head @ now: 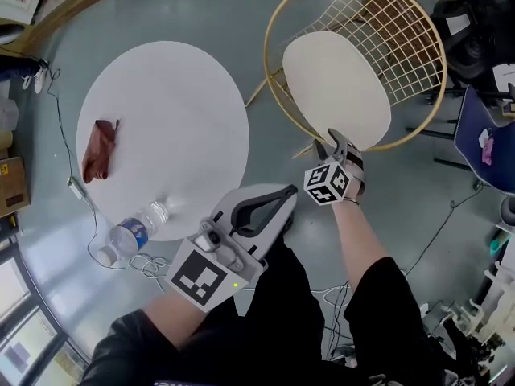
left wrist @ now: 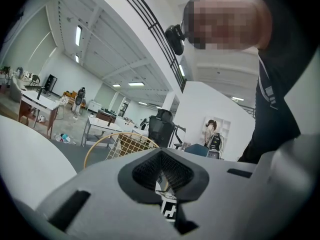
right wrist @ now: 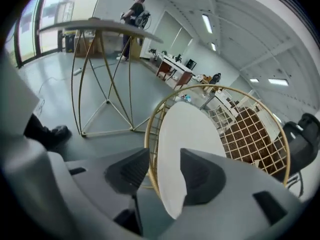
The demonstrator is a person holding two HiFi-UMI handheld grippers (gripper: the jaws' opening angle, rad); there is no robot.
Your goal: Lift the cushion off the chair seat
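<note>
One cushion (head: 334, 83) lying on wire chair (head: 406, 30), R gripper (head: 333, 141) fingers standing wide astride its edge, L gripper (head: 279, 200) fingers sitting shut.

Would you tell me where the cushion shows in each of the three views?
Head view: cushion upper right, inside the chair's gold rim.
Left gripper view: not made out; only the gold rim shows, left of centre.
Right gripper view: cushion at centre.
Shared landmark: the gold rim.
</note>
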